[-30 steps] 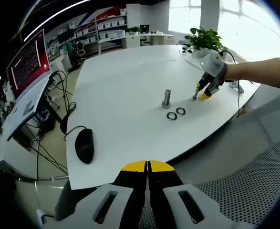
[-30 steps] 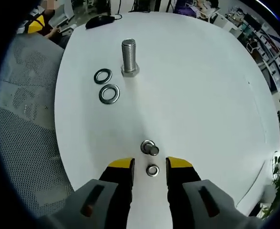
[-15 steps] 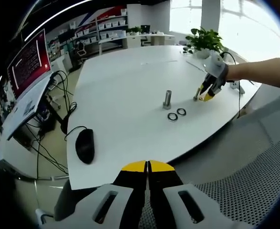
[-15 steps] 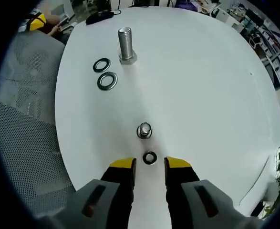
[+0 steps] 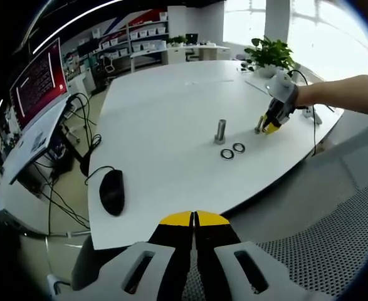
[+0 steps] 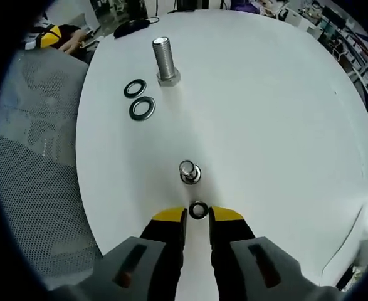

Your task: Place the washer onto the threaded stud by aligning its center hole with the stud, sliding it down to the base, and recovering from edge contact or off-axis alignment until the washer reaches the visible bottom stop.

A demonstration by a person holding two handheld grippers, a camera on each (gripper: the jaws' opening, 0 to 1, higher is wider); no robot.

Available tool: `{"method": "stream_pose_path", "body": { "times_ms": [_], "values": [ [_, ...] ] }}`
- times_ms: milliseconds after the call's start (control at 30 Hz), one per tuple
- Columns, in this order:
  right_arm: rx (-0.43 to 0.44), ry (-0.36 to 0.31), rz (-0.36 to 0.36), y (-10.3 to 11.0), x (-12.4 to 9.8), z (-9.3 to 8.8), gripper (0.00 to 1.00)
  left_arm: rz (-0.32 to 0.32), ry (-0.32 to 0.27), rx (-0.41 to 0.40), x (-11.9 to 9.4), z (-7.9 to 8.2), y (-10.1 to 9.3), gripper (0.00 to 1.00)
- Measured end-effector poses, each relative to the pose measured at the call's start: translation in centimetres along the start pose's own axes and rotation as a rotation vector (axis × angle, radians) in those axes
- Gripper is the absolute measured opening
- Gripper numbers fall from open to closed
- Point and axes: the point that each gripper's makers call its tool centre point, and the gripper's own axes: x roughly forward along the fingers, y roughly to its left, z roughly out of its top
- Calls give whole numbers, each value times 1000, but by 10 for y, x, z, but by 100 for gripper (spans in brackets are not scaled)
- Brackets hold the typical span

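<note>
In the right gripper view a small dark washer (image 6: 198, 210) lies on the white table (image 6: 265, 113), pinched between the yellow tips of my right gripper (image 6: 197, 215). Just beyond it stands a short stud (image 6: 189, 172) with a ring at its base. Farther off stands a tall threaded stud (image 6: 165, 59), with two larger washers (image 6: 134, 88) (image 6: 142, 108) to its left. In the left gripper view my left gripper (image 5: 195, 219) is shut and holds nothing, off the table's near edge. From there the right gripper (image 5: 271, 124) is low beside the short stud (image 5: 257, 127), right of the tall stud (image 5: 220, 130).
A black mouse (image 5: 111, 191) with its cable lies near the table's left edge. A monitor (image 5: 36, 81) stands on a side desk, and a plant (image 5: 268, 53) sits at the far edge. A mesh chair (image 5: 334, 226) is beside the table. A person's arm (image 5: 340, 94) carries the right gripper.
The right gripper's jaws have closed from wide apart onto the small washer, and the gripper has shifted slightly. The left gripper has not moved.
</note>
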Motion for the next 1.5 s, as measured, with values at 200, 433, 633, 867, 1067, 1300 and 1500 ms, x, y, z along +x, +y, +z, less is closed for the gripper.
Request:
{"method": "stream_pose_path", "body": {
  "times_ms": [200,433,633,867,1067,1300,1500],
  "values": [
    [-29,25,-22,5,0,1,15,-2,-12,-2,-1,2,-1,0],
    [-37,38,-12,15,2,-3,14,-1,-17,-3,-1,3,0,0],
    [-66,57,9,32,1,-10,14,1,-20,-2,-1,3,0,0],
    [-153,130,48,49,-1,-19,14,2,-28,-3,-2,4,1,0],
    [-120,145,84,54,-3,-21,14,4,-37,-5,-3,6,1,0],
    [-130,165,58,53,-1,-21,14,6,-45,-7,-2,7,2,0],
    [-132,214,49,53,-1,-20,14,4,-40,-5,-2,6,1,0]
  ]
}}
